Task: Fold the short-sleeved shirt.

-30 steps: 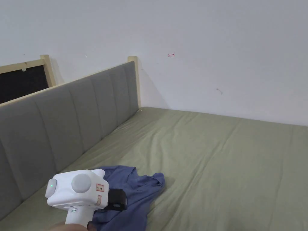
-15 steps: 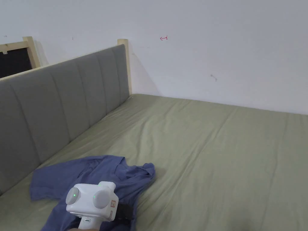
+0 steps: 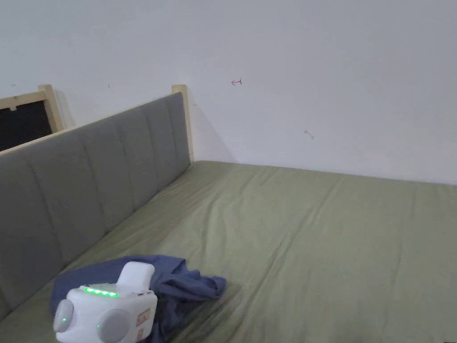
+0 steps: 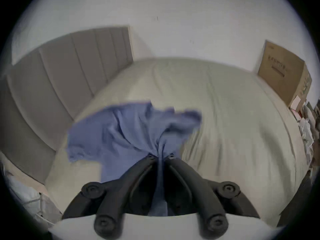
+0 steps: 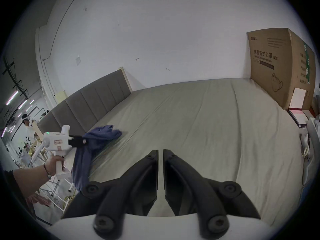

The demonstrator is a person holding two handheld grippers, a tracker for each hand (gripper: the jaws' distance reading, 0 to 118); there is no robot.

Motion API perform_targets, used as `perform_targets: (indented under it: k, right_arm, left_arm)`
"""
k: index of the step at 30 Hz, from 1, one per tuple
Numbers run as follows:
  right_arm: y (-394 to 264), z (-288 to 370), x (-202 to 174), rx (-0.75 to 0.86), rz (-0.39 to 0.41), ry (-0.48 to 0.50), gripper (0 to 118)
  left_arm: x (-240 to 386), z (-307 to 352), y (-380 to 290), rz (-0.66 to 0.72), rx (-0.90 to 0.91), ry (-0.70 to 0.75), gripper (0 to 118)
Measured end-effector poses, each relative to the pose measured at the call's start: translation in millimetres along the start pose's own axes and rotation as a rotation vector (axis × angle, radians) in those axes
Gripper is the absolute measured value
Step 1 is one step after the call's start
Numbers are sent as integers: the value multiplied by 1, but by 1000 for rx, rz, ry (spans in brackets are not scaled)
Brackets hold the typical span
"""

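A blue short-sleeved shirt lies crumpled near the bed's front left corner, beside the grey headboard. My left gripper is shut on a bunch of the shirt, cloth pinched between both jaws and stretched away from it. From the right gripper view the left gripper holds the shirt lifted, one end hanging off the bed edge. In the head view the white body of the left gripper sits low at the left. My right gripper hovers over the bed, jaws nearly together with nothing between them.
The green sheet spreads wide to the right and back. A grey padded headboard runs along the left; a white wall stands behind. A large cardboard box stands at the bed's far right. Another person stands far left.
The left gripper has tilted and pulled back toward the front left with the shirt, which is now more bunched. The head camera has also shifted.
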State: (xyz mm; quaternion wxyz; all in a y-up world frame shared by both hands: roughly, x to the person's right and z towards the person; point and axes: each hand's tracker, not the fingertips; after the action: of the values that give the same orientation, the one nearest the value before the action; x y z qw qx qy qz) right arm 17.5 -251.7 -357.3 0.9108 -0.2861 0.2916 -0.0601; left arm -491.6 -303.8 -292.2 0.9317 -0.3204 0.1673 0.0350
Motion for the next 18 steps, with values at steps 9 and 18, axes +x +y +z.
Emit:
perform_targets:
  k: [9,18]
  right_arm:
    - [8,44,13,118,-33,-40,7]
    - [17,104,37,322,-56,-150,7]
  left_arm:
    - [54,127,106,-136,477,-67,5]
    - [219,196,148,-233,559,-512,5]
